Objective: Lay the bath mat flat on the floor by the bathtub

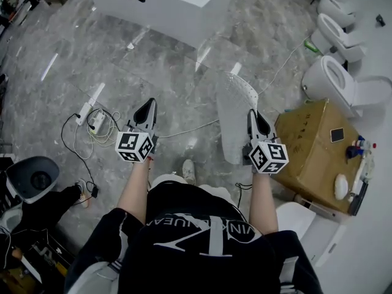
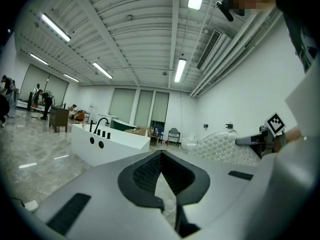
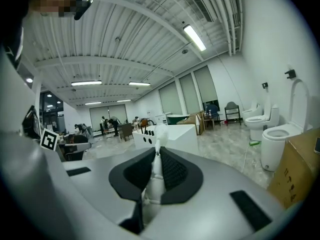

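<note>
Head view looks steeply down; gripper views (level) share the bathtub [image 2: 120, 149]

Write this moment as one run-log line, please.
left hand-held gripper: shut, empty | right hand-held gripper: shut on bath mat | bath mat: held up, not yet flat on floor | bathtub: ahead

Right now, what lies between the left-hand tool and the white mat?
Head view: only marble floor, crossed by a thin white cable, lies between the left gripper and the bath mat.
</note>
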The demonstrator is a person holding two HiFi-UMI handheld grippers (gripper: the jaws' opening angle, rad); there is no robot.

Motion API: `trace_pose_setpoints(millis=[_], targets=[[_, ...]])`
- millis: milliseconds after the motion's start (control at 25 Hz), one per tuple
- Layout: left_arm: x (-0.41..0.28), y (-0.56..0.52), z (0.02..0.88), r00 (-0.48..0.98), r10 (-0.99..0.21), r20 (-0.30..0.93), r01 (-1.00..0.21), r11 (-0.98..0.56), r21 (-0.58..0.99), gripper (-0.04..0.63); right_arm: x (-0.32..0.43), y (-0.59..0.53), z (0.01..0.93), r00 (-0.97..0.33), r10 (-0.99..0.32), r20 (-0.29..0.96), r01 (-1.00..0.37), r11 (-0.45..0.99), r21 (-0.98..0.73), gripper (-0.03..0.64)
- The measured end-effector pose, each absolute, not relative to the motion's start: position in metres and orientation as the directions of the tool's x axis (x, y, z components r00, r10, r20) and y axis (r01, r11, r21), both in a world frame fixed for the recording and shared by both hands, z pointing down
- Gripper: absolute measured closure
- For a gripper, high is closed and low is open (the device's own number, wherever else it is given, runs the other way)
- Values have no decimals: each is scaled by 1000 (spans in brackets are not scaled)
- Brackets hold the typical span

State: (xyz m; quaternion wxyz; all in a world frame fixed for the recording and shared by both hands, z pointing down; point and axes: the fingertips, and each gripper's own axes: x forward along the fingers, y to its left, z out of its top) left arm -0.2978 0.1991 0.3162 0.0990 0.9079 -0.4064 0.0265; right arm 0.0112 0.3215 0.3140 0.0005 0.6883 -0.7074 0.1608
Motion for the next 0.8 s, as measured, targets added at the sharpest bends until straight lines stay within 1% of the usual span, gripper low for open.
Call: trace_pose_setpoints(millis=[120,560,800], targets=[[-295,179,319,672,-730,123,-739,-653,165,581,11,295,317,-59,-973,222,-974,8,-226,580],[-279,123,338,663,-735,143,-747,-635,199,581,-1,200,331,-169,-953,252,-973,120,-197,580],[-257,69,346,661,-732,166,-750,-634,190,581,4,146,355,-210,-937,278,-957,140,-253,580]])
